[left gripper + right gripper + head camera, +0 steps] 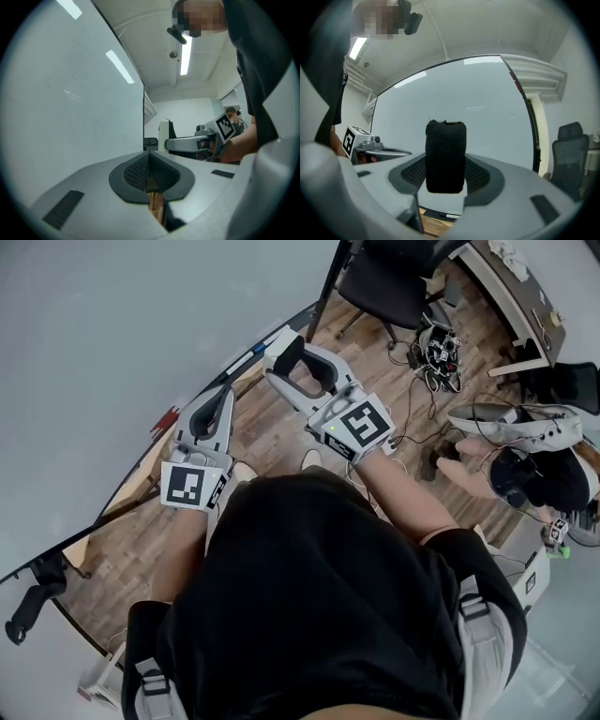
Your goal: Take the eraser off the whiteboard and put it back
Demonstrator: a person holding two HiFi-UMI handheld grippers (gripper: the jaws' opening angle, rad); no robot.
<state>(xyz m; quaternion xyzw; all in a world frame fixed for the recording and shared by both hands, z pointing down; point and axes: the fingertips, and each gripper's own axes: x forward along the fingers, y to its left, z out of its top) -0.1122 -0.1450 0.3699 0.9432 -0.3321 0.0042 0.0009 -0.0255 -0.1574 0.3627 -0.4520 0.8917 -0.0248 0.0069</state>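
Observation:
A black felt eraser (pixel 446 157) stands upright between the pads of my right gripper (pixel 446 180), which is shut on it. The eraser is held off the whiteboard (pixel 478 117), a little in front of its pale surface. In the head view the right gripper (pixel 285 360) points at the whiteboard (pixel 112 334), with the eraser (pixel 292 352) dark between its fingers. My left gripper (pixel 214 407) is beside it, on the left. Its pads (pixel 140 169) meet with nothing between them, and the whiteboard (pixel 70 93) is close on its left.
A tray with markers (pixel 251 356) runs along the whiteboard's lower edge, above a wooden floor (pixel 272 427). A black office chair (pixel 384 287) and a tangle of cables (pixel 437 351) are to the right. A seated person (pixel 525 460) is at the far right.

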